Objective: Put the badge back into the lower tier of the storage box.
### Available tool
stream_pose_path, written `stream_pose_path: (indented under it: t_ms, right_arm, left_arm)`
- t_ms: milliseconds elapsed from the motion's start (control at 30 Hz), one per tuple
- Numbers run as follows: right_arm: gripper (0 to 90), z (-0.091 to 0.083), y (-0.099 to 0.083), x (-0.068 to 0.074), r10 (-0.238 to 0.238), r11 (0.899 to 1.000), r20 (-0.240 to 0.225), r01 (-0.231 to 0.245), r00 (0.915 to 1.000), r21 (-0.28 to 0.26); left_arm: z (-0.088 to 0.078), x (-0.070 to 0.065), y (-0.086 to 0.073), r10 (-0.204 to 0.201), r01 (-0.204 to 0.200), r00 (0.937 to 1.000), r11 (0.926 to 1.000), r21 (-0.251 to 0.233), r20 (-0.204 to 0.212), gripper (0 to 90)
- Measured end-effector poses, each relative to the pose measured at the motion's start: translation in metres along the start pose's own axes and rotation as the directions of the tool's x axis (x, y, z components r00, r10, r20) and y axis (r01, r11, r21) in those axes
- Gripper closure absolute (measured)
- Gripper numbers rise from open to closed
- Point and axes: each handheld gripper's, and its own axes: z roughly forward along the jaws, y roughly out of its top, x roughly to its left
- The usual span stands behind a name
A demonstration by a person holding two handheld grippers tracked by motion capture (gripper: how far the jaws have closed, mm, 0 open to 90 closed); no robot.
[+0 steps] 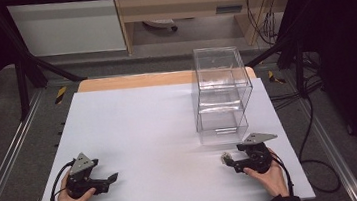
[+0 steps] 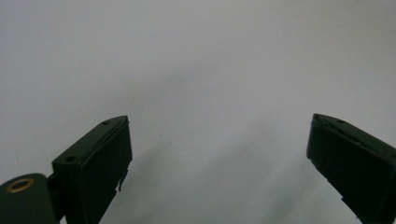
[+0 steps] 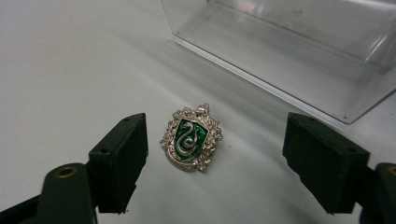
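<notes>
A small silver badge (image 3: 191, 138) with a green shield and a silver snake lies flat on the white table top. It sits between the jaws of my right gripper (image 3: 215, 149), and neither pad touches it. In the high view the badge (image 1: 226, 156) is a pale speck just left of my right gripper (image 1: 229, 161), near the table's front right. My left gripper (image 1: 113, 178) rests at the front left, held by a hand. Its jaws stand wide apart over bare white table (image 2: 196, 70), with nothing between them in the left gripper view (image 2: 219, 154).
A clear plastic box (image 1: 221, 93) with stacked compartments stands on the right half of the table, just behind my right gripper; its open bottom edge (image 3: 280, 51) is close ahead of the badge. A black frame (image 1: 27, 71) rings the table, with cables (image 1: 309, 117) at the right.
</notes>
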Motion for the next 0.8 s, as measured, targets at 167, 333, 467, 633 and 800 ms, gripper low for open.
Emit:
stream_pose_path:
  t_ms: [167, 333, 467, 633, 800]
  right_arm:
    - [33.8, 0.006, 0.003, 0.002, -0.004, 1.000, -0.010, 0.004, 0.9999, 0.007]
    - [38.9, 0.009, 0.004, 0.002, -0.005, 1.000, -0.017, 0.006, 0.9999, 0.025]
    - [41.9, 0.011, 0.004, 0.002, 0.000, 0.999, -0.017, 0.001, 0.9998, 0.032]
    - [46.4, 0.012, 0.004, 0.002, 0.000, 0.999, -0.014, 0.001, 0.9999, 0.039]
    - [52.2, 0.012, 0.003, 0.002, 0.001, 0.999, -0.025, 0.000, 0.9997, 0.038]
  left_arm:
    - [0.000, 0.000, 0.000, 0.000, 0.000, 1.0000, 1.0000, 0.000, 0.001, 6.5]
    - [0.000, 0.000, 0.000, 0.000, 0.000, 1.0000, 1.0000, -0.001, 0.001, 6.7]
    - [0.000, 0.000, 0.000, -0.001, 0.001, 1.0000, 1.0000, -0.002, 0.001, 6.8]
    - [0.000, 0.000, 0.000, 0.001, -0.001, 1.0000, 1.0000, -0.002, 0.000, 6.9]
    - [-0.001, 0.000, 0.000, 0.000, 0.000, 1.0000, 1.0000, -0.003, 0.000, 7.0]
